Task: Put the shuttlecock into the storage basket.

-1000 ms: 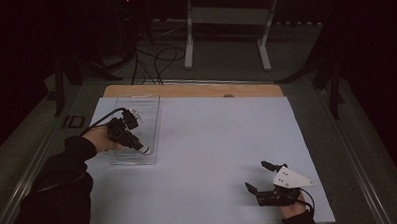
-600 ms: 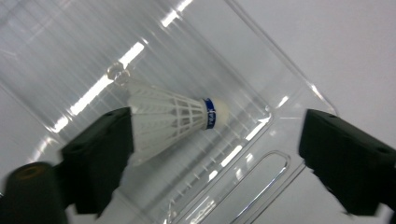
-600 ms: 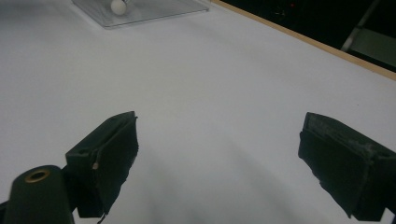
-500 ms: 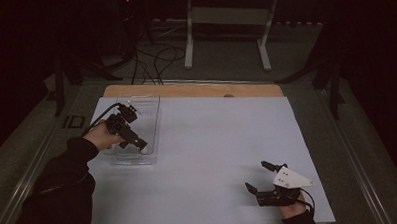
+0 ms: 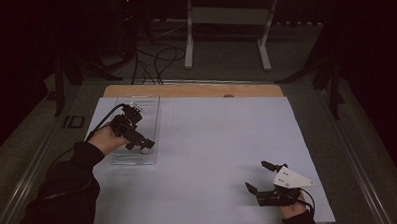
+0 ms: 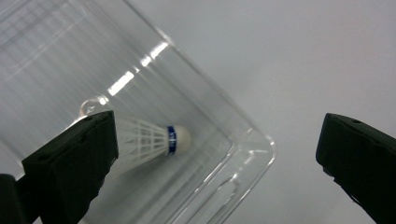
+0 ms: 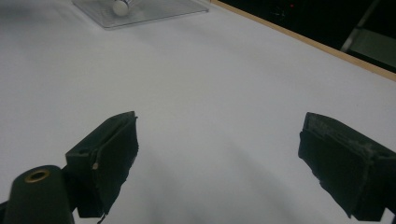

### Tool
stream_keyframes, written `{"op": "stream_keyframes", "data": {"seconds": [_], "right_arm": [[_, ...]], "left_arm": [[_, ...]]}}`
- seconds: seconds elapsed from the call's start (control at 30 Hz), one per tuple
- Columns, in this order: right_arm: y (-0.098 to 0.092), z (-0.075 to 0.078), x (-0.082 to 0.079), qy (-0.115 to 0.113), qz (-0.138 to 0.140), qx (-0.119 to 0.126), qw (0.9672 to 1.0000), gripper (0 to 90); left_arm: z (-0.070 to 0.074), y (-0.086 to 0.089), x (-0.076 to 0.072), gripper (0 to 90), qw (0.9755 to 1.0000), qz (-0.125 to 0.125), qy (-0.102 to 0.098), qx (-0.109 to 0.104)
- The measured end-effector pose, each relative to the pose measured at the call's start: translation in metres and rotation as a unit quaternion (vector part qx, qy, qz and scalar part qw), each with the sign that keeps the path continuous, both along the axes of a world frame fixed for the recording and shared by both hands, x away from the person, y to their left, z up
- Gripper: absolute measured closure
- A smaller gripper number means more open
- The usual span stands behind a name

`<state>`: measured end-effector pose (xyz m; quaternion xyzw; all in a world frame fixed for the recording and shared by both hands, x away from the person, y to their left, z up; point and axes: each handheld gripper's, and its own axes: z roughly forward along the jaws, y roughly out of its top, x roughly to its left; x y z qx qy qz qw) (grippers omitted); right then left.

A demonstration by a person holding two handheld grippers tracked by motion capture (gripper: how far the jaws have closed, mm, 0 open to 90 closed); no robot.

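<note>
Below the left claw (image 6: pixel 217 154) (gaping), a shuttlecock (image 6: pixel 154 140).

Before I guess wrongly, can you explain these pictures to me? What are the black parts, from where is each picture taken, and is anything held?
A person sits at a table covered in white and holds a hand tool with two black jaws in each hand. The high view looks down from above: the left gripper is over a clear plastic tray, and the right gripper is near the table's front edge. The other two pictures come from cameras riding on the grippers. A white shuttlecock lies in the tray. Both pairs of jaws stand wide open; nothing is held.
</note>
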<state>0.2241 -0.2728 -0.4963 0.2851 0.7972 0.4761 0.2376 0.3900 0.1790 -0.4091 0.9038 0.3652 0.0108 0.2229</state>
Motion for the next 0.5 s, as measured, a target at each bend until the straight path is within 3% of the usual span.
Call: {"op": "stream_keyframes", "data": {"seconds": [0.07, 0.2, 0.27, 0.5], "right_arm": [[0.000, 0.000, 0.000, 0.000, 0.000, 0.000, 1.0000, 11.9], [0.000, 0.000, 0.000, 0.000, 0.000, 0.001, 1.0000, 11.9], [-0.001, 0.000, 0.000, -0.001, 0.000, 0.002, 1.0000, 11.9], [-0.001, 0.000, 0.001, 0.000, -0.001, 0.004, 1.0000, 11.9]], "left_arm": [[0.001, -0.003, -0.003, 0.0, 0.9999, 0.002, -0.009, -0.004], [0.001, -0.008, -0.005, 0.0, 0.9998, 0.004, 0.000, -0.018], [0.002, -0.011, -0.007, 0.0, 0.9997, -0.002, -0.018, -0.015], [0.006, -0.021, -0.011, 0.0, 0.9994, -0.008, -0.026, -0.022]]}}
